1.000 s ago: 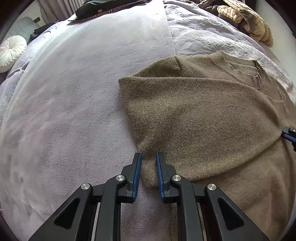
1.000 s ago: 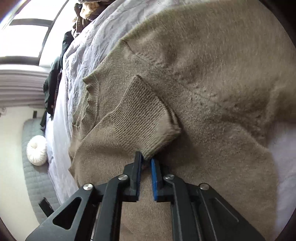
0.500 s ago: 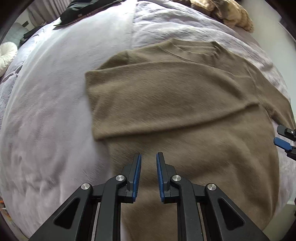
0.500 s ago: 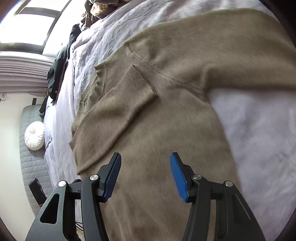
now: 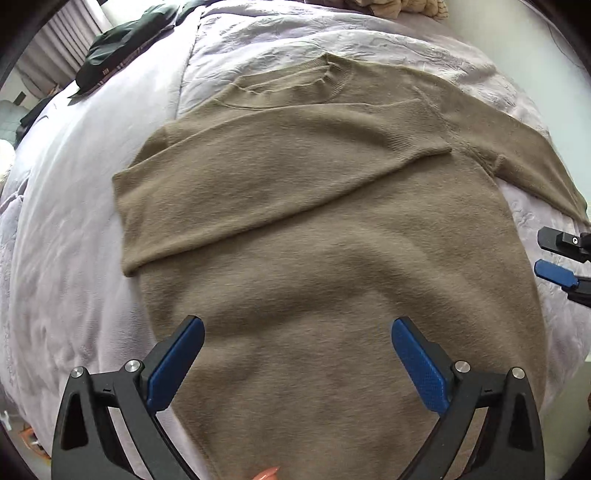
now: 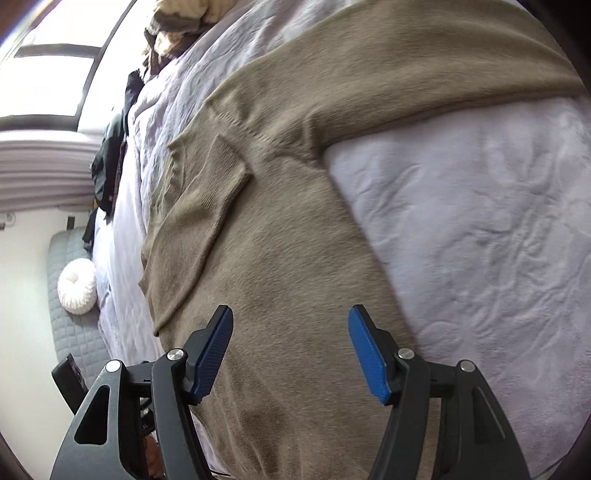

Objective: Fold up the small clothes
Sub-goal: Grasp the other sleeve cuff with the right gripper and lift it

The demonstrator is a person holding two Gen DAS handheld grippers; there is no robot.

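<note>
A tan knit sweater (image 5: 325, 236) lies flat on the pale lilac bed cover (image 5: 66, 192). One sleeve (image 5: 280, 166) is folded across its chest; the other sleeve (image 6: 424, 66) stretches out sideways. My left gripper (image 5: 297, 328) hovers above the sweater's lower body, its jaws opening wide with nothing between them. My right gripper (image 6: 290, 317) hangs above the sweater's lower side, jaws opening, holding nothing. Its blue fingers (image 5: 554, 273) show at the right edge of the left wrist view. The sweater's hem is hidden behind the grippers.
Dark clothes (image 5: 122, 48) lie at the far left of the bed, and a patterned heap (image 5: 413, 5) at its far end. A white round cushion (image 6: 77, 280) rests on a grey quilted mat (image 6: 70, 332) beside the bed. A window (image 6: 48, 74) is behind.
Both grippers let go of the folded sleeve and drew back toward the sweater's lower part. The right jaws opened first, the left jaws after. The sleeve now lies across the chest.
</note>
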